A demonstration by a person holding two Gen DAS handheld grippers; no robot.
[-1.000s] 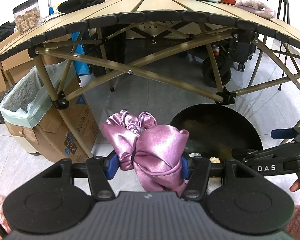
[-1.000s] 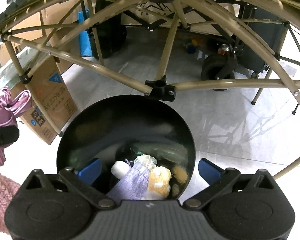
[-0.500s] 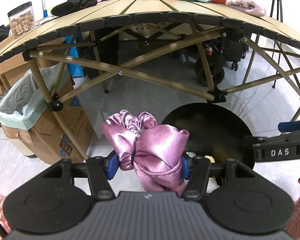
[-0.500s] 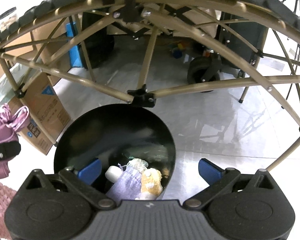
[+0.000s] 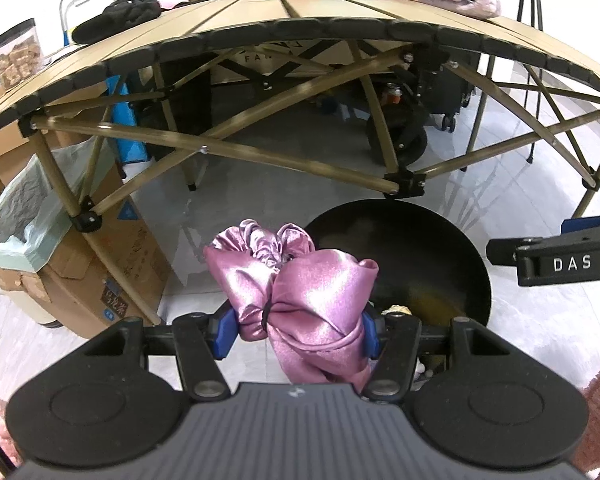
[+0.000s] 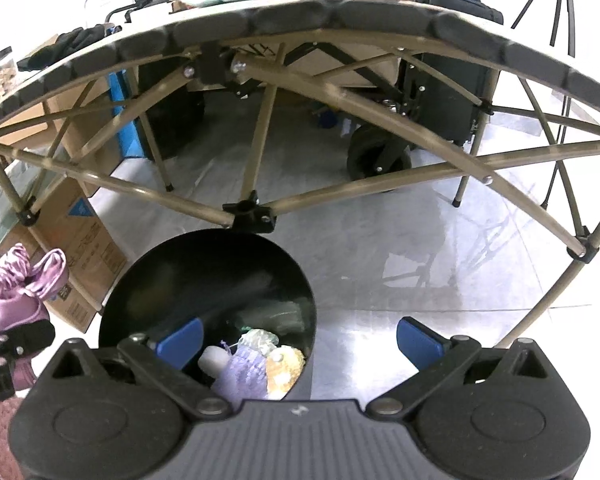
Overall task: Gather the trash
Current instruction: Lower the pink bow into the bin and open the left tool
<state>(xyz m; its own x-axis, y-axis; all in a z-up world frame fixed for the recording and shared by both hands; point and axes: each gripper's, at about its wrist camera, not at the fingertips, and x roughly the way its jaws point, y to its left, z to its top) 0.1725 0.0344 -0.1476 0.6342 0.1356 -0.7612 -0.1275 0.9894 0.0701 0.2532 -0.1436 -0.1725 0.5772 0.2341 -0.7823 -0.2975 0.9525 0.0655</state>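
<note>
Your left gripper (image 5: 298,330) has its blue pads pressed against both sides of a bunched pink satin cloth (image 5: 300,292) – jaws partway closed, the bundle firmly pinched at its waist, ruffled end pointing away from you and a tail hanging below the fingers. Your right gripper (image 6: 300,342) stands wide open with nothing between its pads, poised above the near edge of the black bin (image 6: 208,280).

What matters for the drop is this: the black bin (image 5: 400,256) lies just ahead of and to the right of your left fingers, its mouth open upward on the floor beneath the folding table (image 5: 300,32). The cloth's long axis runs roughly along the gripper's pointing line, so it hangs beside the bin's left rim, not yet clearly over the opening. Your left hand is plainly the one to act – it carries the load. Both grippers tilt steeply downward toward the floor. Inside the bin, at its near edge, some small items (image 6: 256,364) already lie – a white piece, something lilac, something yellow
</note>
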